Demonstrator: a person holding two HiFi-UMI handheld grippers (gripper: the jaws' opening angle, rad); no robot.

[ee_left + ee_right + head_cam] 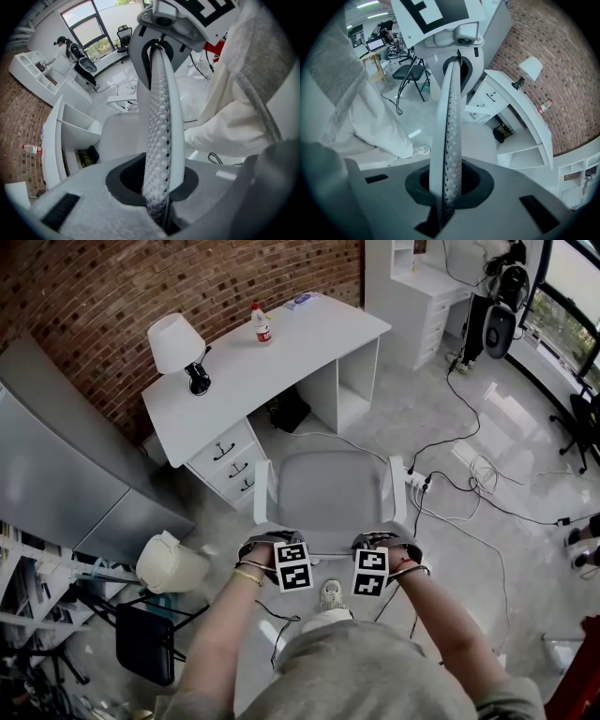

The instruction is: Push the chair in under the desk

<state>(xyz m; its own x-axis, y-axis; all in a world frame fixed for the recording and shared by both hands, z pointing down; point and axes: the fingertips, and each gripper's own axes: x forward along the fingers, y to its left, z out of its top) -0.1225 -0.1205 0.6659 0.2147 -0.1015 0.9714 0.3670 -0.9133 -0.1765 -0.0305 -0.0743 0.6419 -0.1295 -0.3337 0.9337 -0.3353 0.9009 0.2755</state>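
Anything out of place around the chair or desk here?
Nothing spilled or broken. Two oddities: a power strip with loose cables lies on the floor right beside the chair, and a black bag-like object sits in the desk kneehole.

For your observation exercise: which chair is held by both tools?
The white-framed grey chair facing the white desk; the black folding chair stands apart, untouched.

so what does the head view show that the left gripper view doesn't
Only the head view: the drawers under the desk and the black folding chair at lower left. Only the left gripper view: the left gripper up close, jaws shut on the mesh edge of the backrest. Both: the desk, the bottle on it and the chair seat.
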